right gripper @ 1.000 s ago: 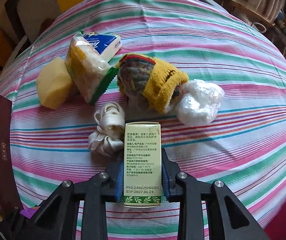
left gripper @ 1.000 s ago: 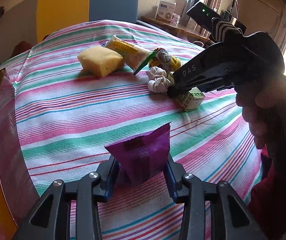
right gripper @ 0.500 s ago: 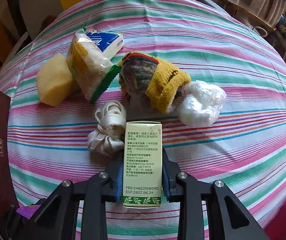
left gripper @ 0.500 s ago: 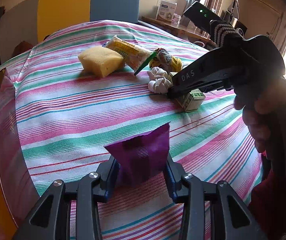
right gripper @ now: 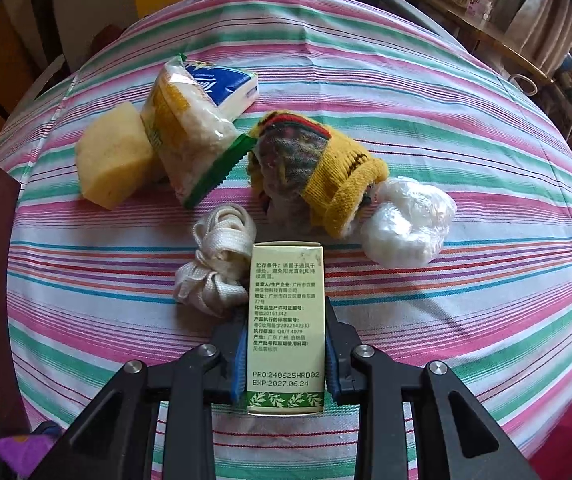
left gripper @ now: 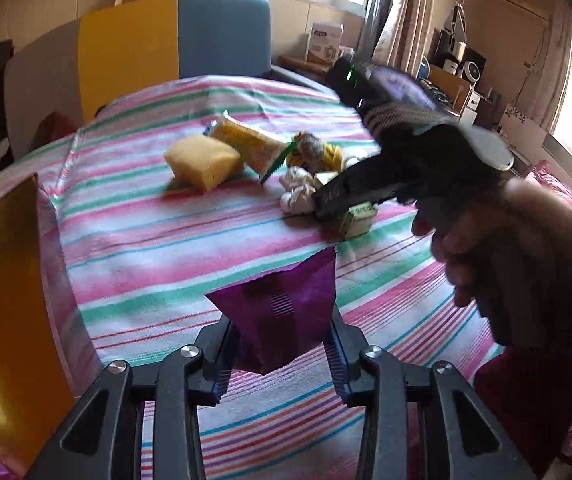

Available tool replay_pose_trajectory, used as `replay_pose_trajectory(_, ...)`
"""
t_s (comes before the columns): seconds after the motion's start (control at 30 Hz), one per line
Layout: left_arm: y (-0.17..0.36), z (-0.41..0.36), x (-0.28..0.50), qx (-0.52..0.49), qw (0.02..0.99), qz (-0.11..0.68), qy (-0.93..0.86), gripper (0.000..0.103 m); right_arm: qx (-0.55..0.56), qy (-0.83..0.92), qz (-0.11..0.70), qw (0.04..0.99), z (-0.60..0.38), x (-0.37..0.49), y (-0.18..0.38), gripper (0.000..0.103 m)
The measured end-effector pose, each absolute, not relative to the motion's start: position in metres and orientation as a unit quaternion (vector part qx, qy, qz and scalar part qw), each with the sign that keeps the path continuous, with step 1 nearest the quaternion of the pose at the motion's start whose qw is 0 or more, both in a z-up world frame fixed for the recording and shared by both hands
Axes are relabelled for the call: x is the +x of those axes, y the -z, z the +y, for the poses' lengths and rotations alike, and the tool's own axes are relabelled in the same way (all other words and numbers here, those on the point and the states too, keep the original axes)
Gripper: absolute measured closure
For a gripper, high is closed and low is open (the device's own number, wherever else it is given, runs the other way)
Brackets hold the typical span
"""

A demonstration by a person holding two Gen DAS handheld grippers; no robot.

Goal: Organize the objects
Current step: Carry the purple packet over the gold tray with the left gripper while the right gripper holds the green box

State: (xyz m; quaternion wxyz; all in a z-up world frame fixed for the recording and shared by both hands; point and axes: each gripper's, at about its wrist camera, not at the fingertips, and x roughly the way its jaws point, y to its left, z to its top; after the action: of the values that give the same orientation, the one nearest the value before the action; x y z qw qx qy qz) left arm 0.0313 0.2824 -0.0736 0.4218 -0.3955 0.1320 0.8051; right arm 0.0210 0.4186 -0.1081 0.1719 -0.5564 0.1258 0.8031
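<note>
We see a crumpled purple foil packet (left gripper: 281,320) wedged between the fingers of our left gripper (left gripper: 281,344), which is closed onto its sides above the striped tablecloth (left gripper: 145,240). Our right gripper (right gripper: 285,354) is clamped on a pale green printed carton (right gripper: 286,320); a knotted white cloth strap (right gripper: 215,264) lies just left of its tips, a yellow knitted sock bundle (right gripper: 314,168) just beyond.

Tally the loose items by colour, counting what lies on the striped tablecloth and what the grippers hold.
Yellow: 3, the foam sponge block, the clear noodle packet, the knitted glove
White: 2, the webbing strap bundle, the crumpled plastic bag
Blue: 1, the tissue pack
Green: 1, the printed carton
Purple: 1, the foil pouch
Total: 8
</note>
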Motion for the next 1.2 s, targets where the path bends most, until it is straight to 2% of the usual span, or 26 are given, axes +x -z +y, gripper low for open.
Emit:
replay_pose_trajectory(0.3, 0.043, 0.263, 0.036, -0.369, 0.404, 0.122, -0.828, 0.064, -0.556, -0.806, 0.110, 0.172, 0.420, 0.026, 0.112, 0.073)
replay_pose_trajectory(0.73, 0.030, 0.229, 0.027, -0.375, 0.389, 0.086, -0.837, 0.064, -0.554, -0.809, 0.095, 0.174, 0.410, 0.028, 0.102, 0.073)
replay_pose_trajectory(0.97, 0.024, 0.199, 0.014, -0.388, 0.374, 0.046, -0.841, 0.064, -0.554, -0.810, 0.085, 0.175, 0.408, 0.026, 0.103, 0.073)
replay_pose_trajectory(1.2, 0.015, 0.131, -0.033, -0.409, 0.320, -0.031, -0.854, 0.064, -0.554, -0.810, 0.074, 0.177, 0.405, 0.025, 0.102, 0.073)
